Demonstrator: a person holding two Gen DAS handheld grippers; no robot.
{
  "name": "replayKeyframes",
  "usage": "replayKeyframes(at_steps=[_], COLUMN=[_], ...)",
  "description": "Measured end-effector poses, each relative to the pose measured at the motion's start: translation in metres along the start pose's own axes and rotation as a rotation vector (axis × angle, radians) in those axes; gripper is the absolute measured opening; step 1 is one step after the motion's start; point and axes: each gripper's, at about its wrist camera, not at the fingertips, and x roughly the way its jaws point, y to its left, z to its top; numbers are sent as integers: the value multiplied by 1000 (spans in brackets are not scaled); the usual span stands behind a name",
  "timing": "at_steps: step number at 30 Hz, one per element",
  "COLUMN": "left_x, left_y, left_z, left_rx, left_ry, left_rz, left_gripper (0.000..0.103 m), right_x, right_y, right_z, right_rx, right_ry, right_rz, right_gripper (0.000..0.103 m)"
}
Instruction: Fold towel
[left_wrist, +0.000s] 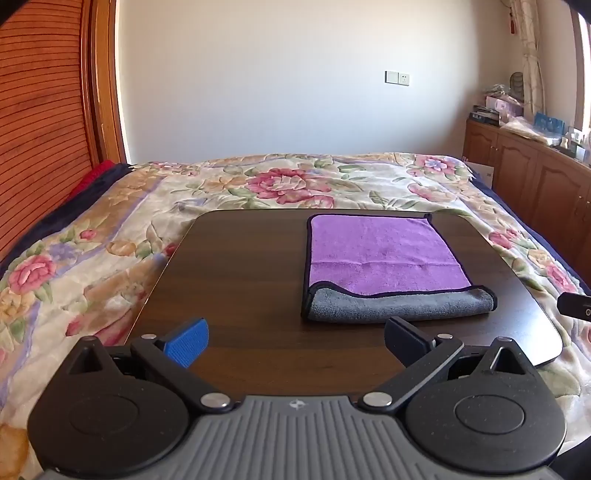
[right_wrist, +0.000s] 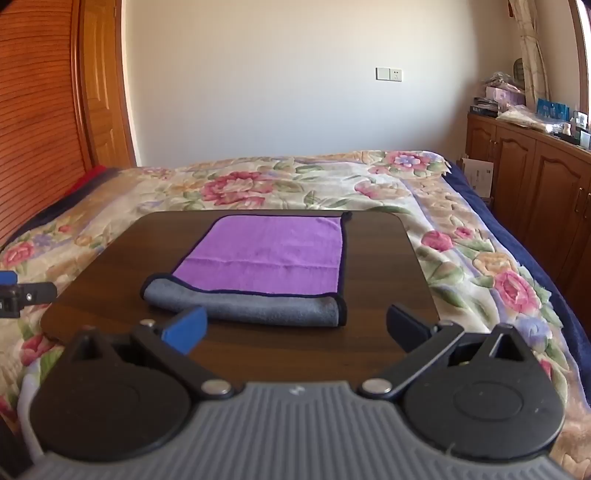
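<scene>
Towel (left_wrist: 384, 254): purple face, grey reverse, dark bound edging; folded flat on dark wooden tabletop (left_wrist: 243, 266), fold at near edge showing a grey band, faint crease across the purple

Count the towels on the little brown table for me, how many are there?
1. A single purple and grey towel lies folded on the dark wooden table, its grey underside showing along the near edge. Nothing suggests another towel, though one could be hidden out of view.

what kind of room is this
Most likely a bedroom: a bed under a floral blanket fills the room, with wooden cabinets along the wall. The towel lies on a dark tabletop set on the bed.
</scene>
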Motion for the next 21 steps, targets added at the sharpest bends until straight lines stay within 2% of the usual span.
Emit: replayKeyframes(at_steps=[21], left_x=[-1], left_y=[0], left_z=[1], left_rx=[14], left_ry=[-3], left_rz=[7], left_gripper=[100], right_x=[1], right_y=[-2], right_z=[0], right_rx=[5], right_ry=[5], right_rz=[2], right_gripper=[103])
